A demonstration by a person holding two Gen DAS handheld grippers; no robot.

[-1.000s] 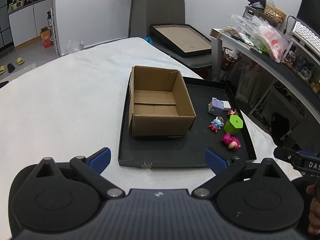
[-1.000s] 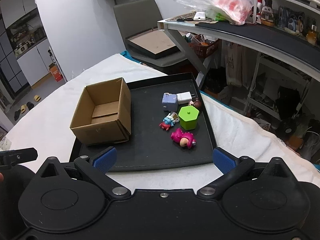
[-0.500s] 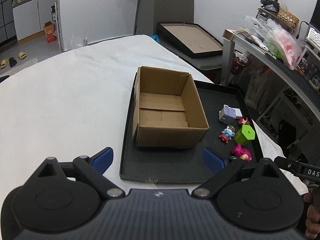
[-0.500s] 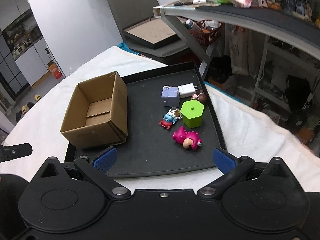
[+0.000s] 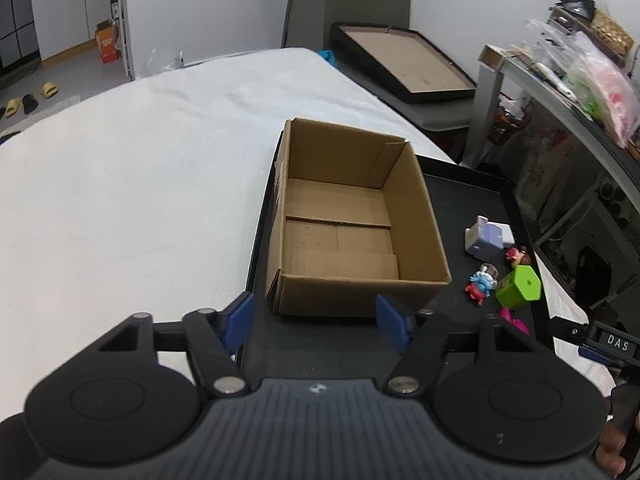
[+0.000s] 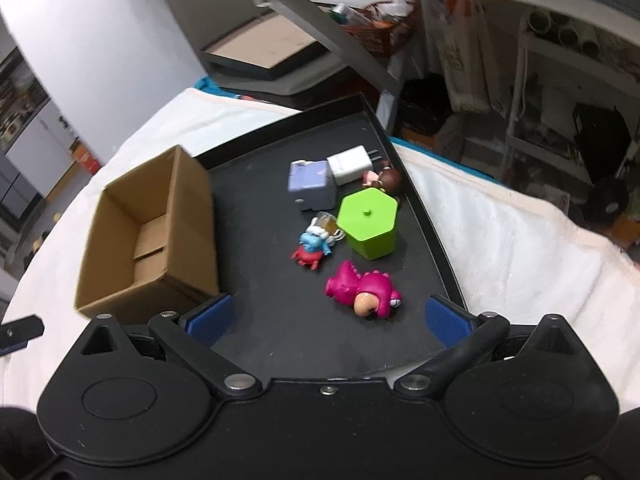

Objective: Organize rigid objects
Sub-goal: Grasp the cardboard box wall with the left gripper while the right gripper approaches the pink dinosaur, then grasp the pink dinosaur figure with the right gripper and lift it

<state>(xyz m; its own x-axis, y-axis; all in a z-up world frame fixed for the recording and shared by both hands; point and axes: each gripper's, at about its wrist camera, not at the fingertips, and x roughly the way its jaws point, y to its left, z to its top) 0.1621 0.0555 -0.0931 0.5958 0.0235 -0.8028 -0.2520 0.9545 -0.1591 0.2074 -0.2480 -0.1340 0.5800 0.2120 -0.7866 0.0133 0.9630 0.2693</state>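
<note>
An empty open cardboard box (image 5: 352,224) (image 6: 152,236) stands on the left part of a black tray (image 5: 460,188) (image 6: 280,320). On the tray's right lie a pink dinosaur toy (image 6: 362,290), a green hexagonal container (image 6: 370,222) (image 5: 520,286), a small blue and red figure (image 6: 312,248), a lilac block (image 6: 312,184), a white charger (image 6: 350,164) and a small doll (image 6: 384,178). My left gripper (image 5: 316,322) is open, just short of the box's near wall. My right gripper (image 6: 328,318) is open, just short of the pink dinosaur.
The tray sits on a white cloth-covered table (image 5: 140,184). A grey chair holding a framed board (image 5: 404,60) stands behind. A cluttered desk and shelves (image 5: 568,92) run along the right. The table's right edge (image 6: 560,240) drops off past the tray.
Both grippers have moved forward and lower toward the tray. The box and the toys now look larger and nearer. Nothing on the tray has moved.
</note>
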